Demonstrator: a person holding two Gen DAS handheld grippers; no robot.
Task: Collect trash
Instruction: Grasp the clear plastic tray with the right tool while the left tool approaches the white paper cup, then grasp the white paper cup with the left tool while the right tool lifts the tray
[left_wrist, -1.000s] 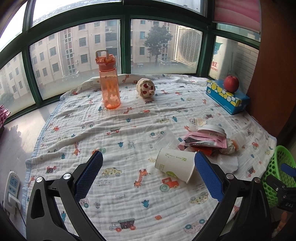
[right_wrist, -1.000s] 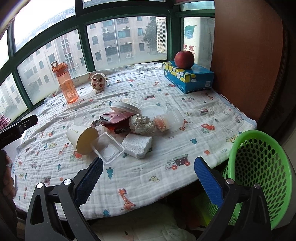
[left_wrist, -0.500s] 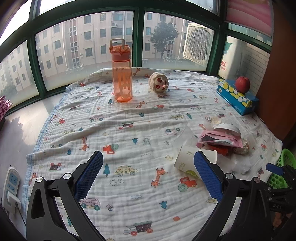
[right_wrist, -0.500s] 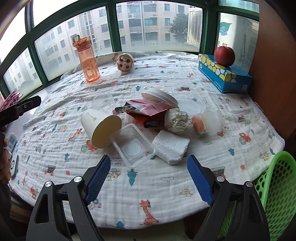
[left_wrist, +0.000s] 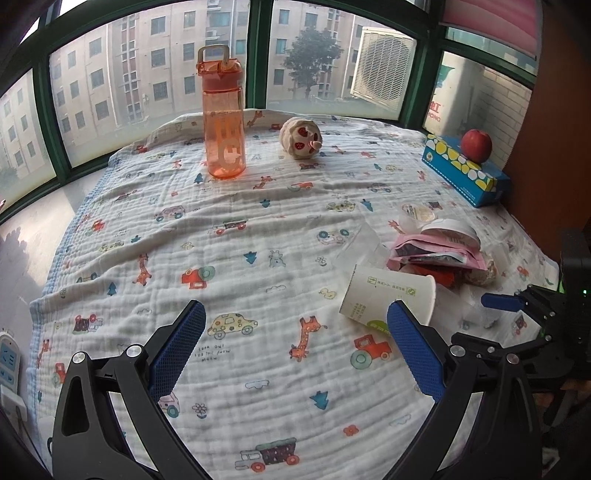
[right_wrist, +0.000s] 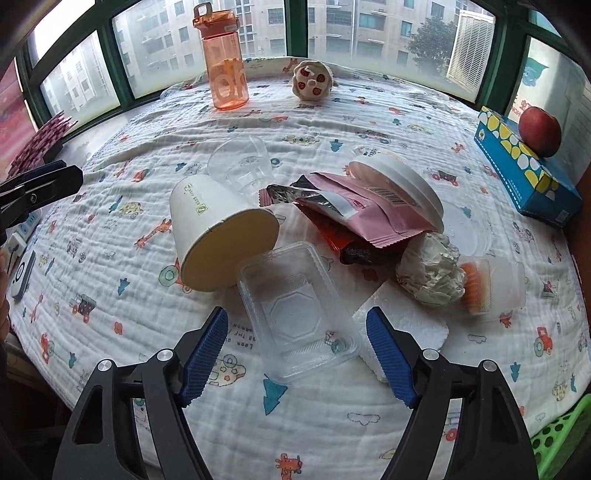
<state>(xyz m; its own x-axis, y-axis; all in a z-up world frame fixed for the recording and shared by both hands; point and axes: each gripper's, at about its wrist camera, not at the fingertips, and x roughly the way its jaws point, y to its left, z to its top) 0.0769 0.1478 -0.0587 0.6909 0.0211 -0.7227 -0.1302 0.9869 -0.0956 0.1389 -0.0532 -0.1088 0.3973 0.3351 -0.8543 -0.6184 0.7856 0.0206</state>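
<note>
A pile of trash lies on the patterned cloth: a tipped white paper cup (right_wrist: 218, 240), a clear plastic tray (right_wrist: 295, 310), a clear cup (right_wrist: 240, 166), pink and red wrappers (right_wrist: 354, 214), a white lid (right_wrist: 402, 184), crumpled paper (right_wrist: 432, 277), white foam (right_wrist: 402, 332) and a small tub (right_wrist: 495, 284). My right gripper (right_wrist: 297, 339) is open, its jaws either side of the clear tray, not touching it. My left gripper (left_wrist: 295, 332) is open and empty above the cloth, left of the paper cup (left_wrist: 388, 295). The green basket (right_wrist: 561, 443) shows at the lower right.
An orange water bottle (left_wrist: 221, 122) and a small plush toy (left_wrist: 301, 138) stand at the back near the windows. A blue tissue box (left_wrist: 465, 173) with a red apple (left_wrist: 476, 146) on it sits at the right by a brown wall. A power strip (left_wrist: 9, 369) lies left.
My right gripper has moved forward and down over the table until its jaws frame the clear tray, and has narrowed slightly. My left gripper has moved forward and turned left; the trash sits further right.
</note>
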